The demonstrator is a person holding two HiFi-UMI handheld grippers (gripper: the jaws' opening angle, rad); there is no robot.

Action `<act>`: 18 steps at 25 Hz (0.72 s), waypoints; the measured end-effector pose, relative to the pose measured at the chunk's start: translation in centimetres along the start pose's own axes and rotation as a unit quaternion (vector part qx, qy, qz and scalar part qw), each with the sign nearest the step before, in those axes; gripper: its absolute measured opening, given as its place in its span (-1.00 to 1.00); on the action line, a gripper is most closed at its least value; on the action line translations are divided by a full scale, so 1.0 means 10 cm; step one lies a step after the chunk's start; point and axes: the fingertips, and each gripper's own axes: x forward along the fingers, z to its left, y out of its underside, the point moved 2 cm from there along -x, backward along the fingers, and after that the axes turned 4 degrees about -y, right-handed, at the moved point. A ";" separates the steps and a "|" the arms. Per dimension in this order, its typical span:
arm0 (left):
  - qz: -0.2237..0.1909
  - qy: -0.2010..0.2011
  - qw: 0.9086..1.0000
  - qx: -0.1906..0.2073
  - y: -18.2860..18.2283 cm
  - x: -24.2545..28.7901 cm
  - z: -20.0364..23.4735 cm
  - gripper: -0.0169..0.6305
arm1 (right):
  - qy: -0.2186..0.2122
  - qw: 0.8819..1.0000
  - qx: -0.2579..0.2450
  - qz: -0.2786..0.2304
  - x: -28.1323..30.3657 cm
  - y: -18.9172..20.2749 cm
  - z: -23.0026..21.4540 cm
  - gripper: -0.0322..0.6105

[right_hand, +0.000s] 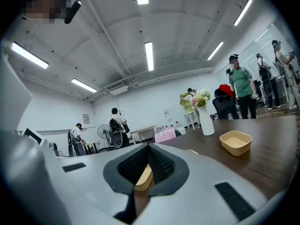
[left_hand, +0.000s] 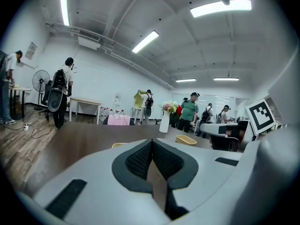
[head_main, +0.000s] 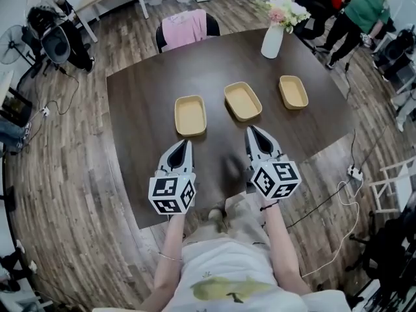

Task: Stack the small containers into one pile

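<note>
Closest in, at the dark table's [head_main: 140,99] near edge, the left gripper [head_main: 187,144] has its jaws pressed together on nothing. The right gripper [head_main: 253,131] is likewise closed and empty; a tan sliver low between its jaws in its own view is probably a container lying beyond them. Three small tan containers lie unstacked in a row: the left container [head_main: 190,116] farthest from the white flower vase [head_main: 272,41], the middle container [head_main: 242,101] nearer it, and the right container [head_main: 293,91] nearest, on the vase's near side.
</note>
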 end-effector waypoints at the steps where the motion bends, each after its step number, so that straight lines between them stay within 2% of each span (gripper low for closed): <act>1: 0.002 -0.004 1.000 -0.004 0.02 0.05 0.01 -0.87 | -0.013 1.000 0.002 0.006 0.09 0.02 -0.01 -0.83; 8: 0.027 -0.064 0.997 -0.031 0.13 0.40 0.17 -0.87 | -0.091 0.993 0.000 0.075 0.78 0.25 -0.12 -0.83; 18: 0.046 -0.144 0.985 -0.079 0.36 0.65 0.29 -0.87 | -0.169 0.970 0.015 0.173 1.41 0.71 -0.16 -0.83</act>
